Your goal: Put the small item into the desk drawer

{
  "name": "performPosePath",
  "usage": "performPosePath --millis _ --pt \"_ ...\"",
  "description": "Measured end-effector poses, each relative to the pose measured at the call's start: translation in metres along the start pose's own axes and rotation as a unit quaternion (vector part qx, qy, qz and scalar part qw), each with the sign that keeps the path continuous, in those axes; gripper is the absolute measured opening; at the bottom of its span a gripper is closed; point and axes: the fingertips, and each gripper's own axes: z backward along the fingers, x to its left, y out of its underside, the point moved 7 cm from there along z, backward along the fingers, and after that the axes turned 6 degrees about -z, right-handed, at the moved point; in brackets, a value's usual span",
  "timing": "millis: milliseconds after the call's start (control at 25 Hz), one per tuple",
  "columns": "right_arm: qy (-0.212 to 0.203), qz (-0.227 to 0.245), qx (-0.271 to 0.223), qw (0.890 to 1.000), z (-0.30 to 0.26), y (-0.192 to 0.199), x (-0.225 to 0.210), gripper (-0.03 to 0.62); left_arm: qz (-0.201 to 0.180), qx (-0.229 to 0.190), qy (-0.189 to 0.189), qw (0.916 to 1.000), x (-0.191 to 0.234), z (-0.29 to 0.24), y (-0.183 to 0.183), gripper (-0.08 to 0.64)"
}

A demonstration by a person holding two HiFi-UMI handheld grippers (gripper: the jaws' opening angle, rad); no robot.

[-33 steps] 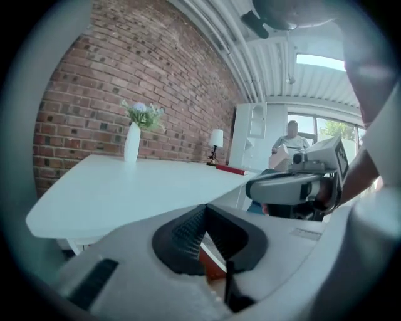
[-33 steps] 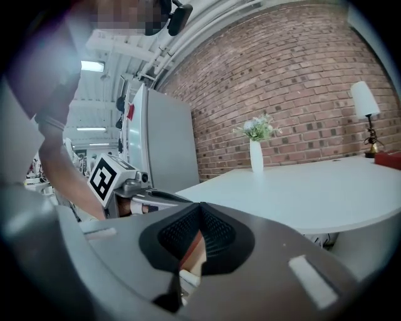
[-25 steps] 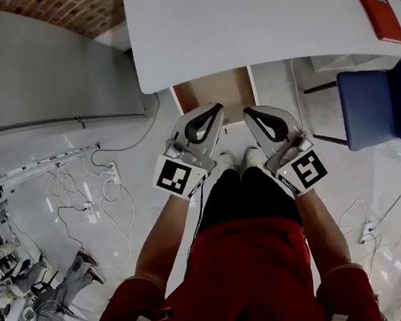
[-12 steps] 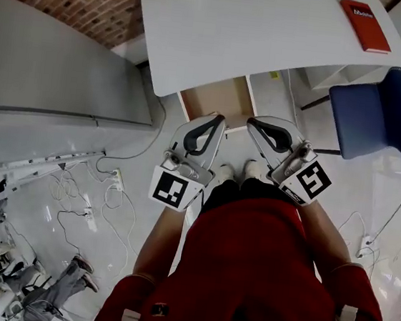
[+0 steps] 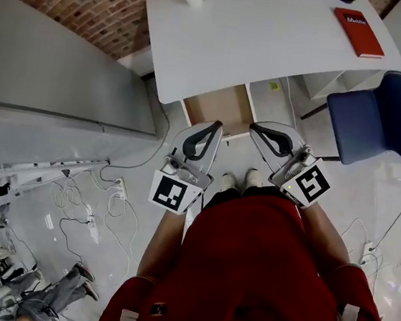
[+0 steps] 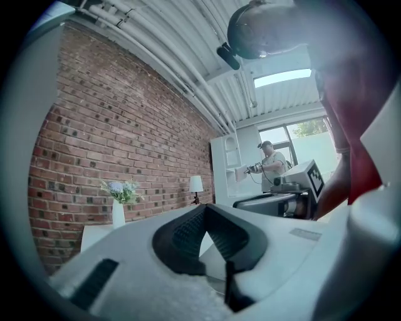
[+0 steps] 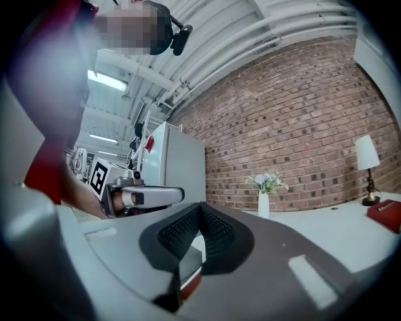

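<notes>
Two closed: left tongs (image 5: 217, 125) and right tongs (image 5: 255, 127), ribbed black pads (image 7: 182, 233) meeting.
Shallow wooden drawer (image 5: 219, 106) juts open from the smooth white desk (image 5: 272, 35), just beyond them; small item not discernible.

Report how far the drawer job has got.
Done: the wooden desk drawer stands open, its visible part bare. In hand: nothing visible; left gripper and right gripper are shut, short of the white desk. Left: picking the small item, not identifiable here, and dropping it in.

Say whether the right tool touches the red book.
Apart. Head view shows the right tool over the floor, the red book far off on the desk.
</notes>
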Motion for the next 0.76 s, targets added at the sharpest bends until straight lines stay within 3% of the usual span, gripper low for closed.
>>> performPosePath --millis 760 --pt "0.023 -0.002 -0.009 1.000 0.016 -0.001 0.000 0.008 -0.002 0.001 0.017 0.9999 -0.008 -0.002 -0.001 0.002"
